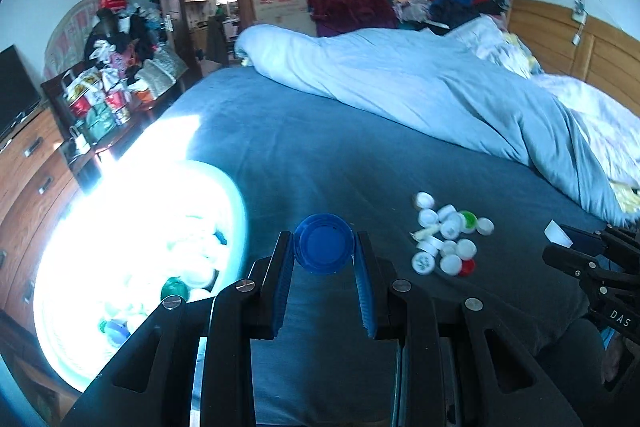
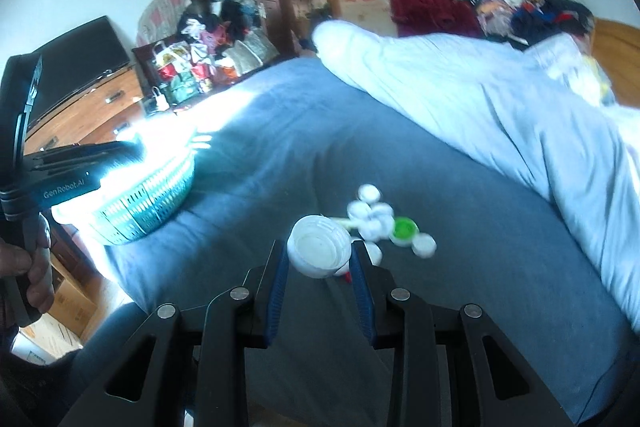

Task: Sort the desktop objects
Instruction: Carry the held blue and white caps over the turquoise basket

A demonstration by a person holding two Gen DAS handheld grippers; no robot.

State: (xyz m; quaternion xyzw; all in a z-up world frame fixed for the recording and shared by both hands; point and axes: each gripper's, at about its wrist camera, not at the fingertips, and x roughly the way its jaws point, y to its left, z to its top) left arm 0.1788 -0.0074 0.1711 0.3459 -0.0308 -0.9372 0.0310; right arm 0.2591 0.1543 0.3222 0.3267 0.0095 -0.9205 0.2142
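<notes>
Left wrist view: blue cap [image 1: 324, 243] pinched in the left tool [image 1: 324, 247], above the bed [image 1: 304, 155].
Right wrist view: white cap [image 2: 320, 247] clamped in the right tool [image 2: 320, 255]. Loose pile of caps [image 1: 448, 235] just beyond on the blue sheet; sunlit basket [image 2: 148, 203] of caps at left.
</notes>
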